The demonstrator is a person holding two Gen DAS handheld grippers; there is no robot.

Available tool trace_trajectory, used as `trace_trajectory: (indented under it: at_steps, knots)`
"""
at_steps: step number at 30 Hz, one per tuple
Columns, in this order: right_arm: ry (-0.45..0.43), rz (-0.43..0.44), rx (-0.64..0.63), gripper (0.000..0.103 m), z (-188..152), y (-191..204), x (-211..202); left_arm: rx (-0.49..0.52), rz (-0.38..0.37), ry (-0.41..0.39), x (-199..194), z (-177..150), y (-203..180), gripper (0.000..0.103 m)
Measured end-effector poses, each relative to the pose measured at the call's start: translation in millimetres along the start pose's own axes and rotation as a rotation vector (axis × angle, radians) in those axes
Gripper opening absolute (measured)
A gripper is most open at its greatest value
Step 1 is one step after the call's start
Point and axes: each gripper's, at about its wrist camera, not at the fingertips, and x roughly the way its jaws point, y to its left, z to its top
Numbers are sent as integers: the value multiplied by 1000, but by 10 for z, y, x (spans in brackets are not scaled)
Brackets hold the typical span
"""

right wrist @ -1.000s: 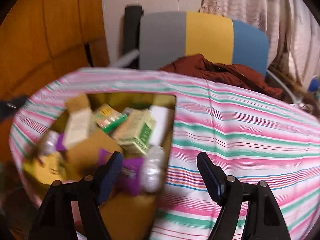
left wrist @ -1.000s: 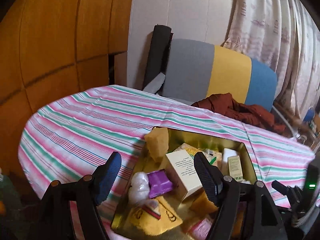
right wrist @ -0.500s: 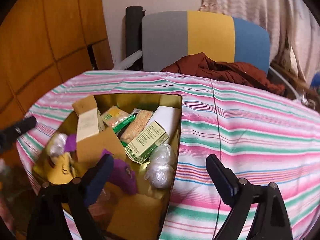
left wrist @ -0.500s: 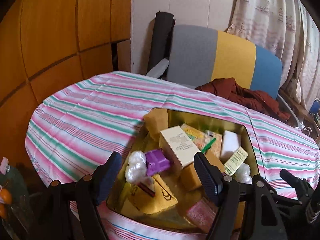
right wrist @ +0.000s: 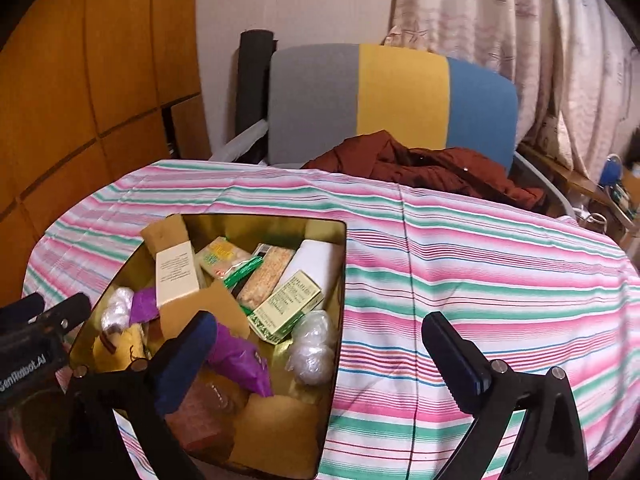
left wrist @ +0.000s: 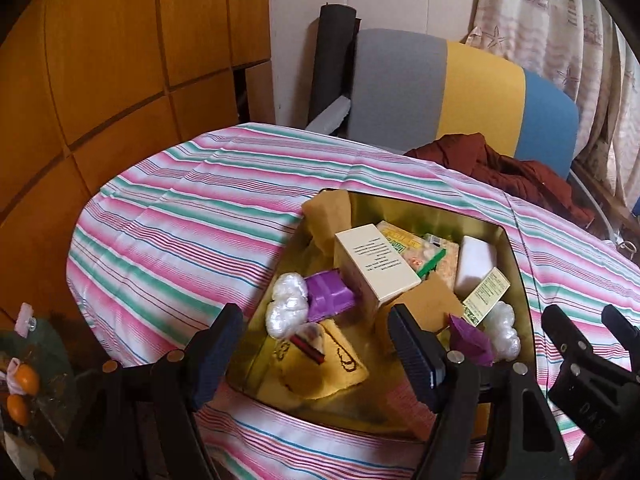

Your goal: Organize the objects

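Left wrist view: wooden cabinet panels (left wrist: 120,60) stand at far left, then the striped tablecloth (left wrist: 180,208). The left gripper (left wrist: 316,344) hangs spread wide, grasping nothing, above the near edge of a gold tin (left wrist: 516,272) packed with objects: white wads (left wrist: 286,308), a purple wrapper (left wrist: 328,300), a cream box (left wrist: 376,268), a yellow cloth (left wrist: 320,368) and a white block (left wrist: 476,264). The right gripper (right wrist: 320,344) is likewise parted and empty, one finger (right wrist: 186,356) over the tin, the other over bare cloth. Behind the table stand a grey, yellow and blue chair (left wrist: 460,92) with a rust-brown garment (left wrist: 500,172), then curtains (left wrist: 560,28).
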Motion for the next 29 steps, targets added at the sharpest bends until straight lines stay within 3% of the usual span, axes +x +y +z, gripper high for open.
trace_trajectory:
  at_steps: [6,14,20,25,29]
  knots:
    - [12,-79,34,103,33,-25,-25,22,21,0,-35,6,-41,76]
    - [40,-144,-15,103,40,85,-15,31,45,58,9,-19,-80,75]
    - [75,-117,3,103,-3,54,54,23,32,73,33,-35,-76,75]
    - [84,-112,-5,103,-33,73,82,46,83,25,-8,-56,-107,71]
    - [88,-104,-6,103,-42,83,92,57,56,34,1,-49,-131,71]
